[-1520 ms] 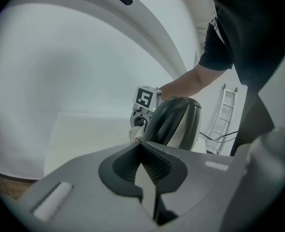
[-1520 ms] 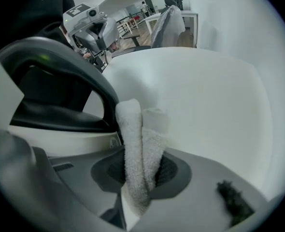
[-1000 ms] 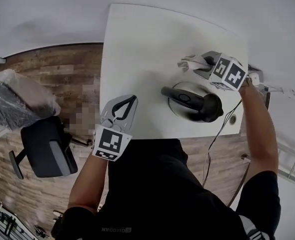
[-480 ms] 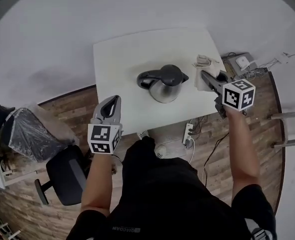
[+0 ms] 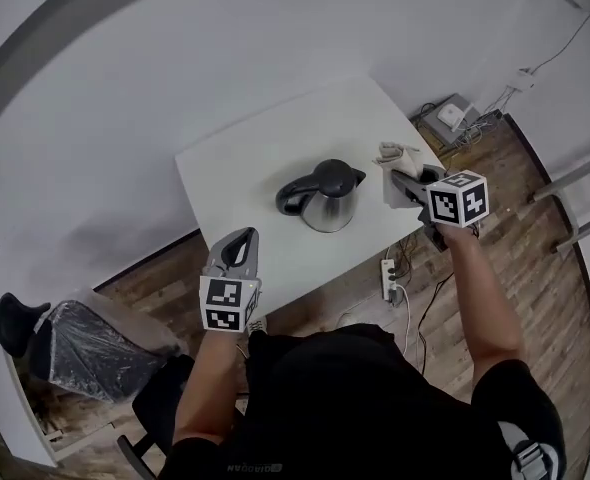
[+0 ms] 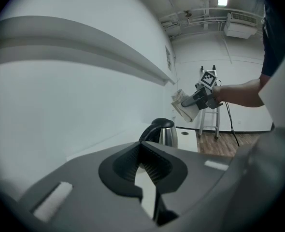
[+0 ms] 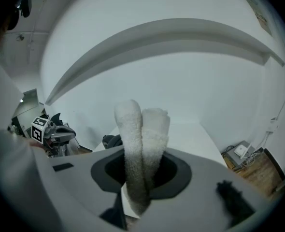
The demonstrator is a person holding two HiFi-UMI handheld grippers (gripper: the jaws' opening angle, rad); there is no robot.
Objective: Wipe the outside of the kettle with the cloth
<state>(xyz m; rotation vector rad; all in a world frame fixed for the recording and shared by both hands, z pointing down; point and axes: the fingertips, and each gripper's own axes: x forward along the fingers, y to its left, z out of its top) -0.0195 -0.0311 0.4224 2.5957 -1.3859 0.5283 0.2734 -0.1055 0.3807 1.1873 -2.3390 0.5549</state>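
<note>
Wiping appears unstarted: the right claw clamps the white terry cloth near, not touching, the black-lidded steel kettle at mid-frame, while the left claw sits closed and empty.

Bare lab room, white table, ceiling pipes

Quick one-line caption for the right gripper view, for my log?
Right gripper clamped on a folded white cloth, with the kettle partly visible behind it on the white table.
</note>
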